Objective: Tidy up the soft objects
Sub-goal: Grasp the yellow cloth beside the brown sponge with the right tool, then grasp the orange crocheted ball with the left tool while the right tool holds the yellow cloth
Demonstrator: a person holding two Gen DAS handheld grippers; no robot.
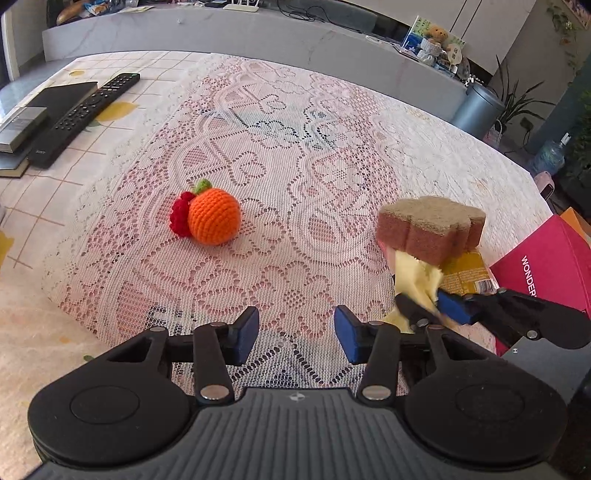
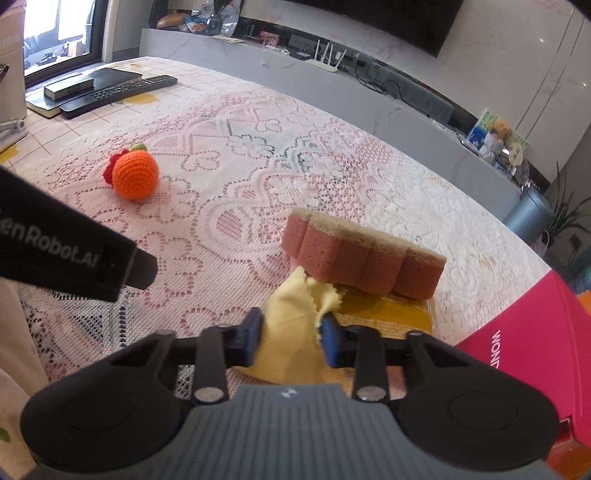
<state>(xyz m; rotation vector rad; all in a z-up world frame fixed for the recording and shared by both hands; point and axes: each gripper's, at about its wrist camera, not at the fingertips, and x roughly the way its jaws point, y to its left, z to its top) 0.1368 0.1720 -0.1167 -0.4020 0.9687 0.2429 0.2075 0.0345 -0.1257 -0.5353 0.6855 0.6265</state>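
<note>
A crocheted orange (image 1: 214, 216) (image 2: 135, 176) with a red crochet piece (image 1: 180, 218) beside it lies on the lace tablecloth (image 1: 295, 155). A brown flower-shaped sponge (image 1: 432, 225) (image 2: 362, 254) rests tilted on a yellow cloth (image 1: 417, 275) (image 2: 288, 332) and a yellow packet (image 1: 469, 273). My right gripper (image 1: 430, 302) (image 2: 291, 328) is shut on the near edge of the yellow cloth, just below the sponge. My left gripper (image 1: 295, 325) hangs open over bare lace, nearer than the orange, with nothing between its fingers.
A pink box (image 1: 546, 266) (image 2: 524, 350) stands at the right table edge beside the packet. A black remote (image 1: 81, 118) and stacked books (image 1: 22, 125) lie at the far left. A grey counter (image 1: 258, 33) runs behind the table.
</note>
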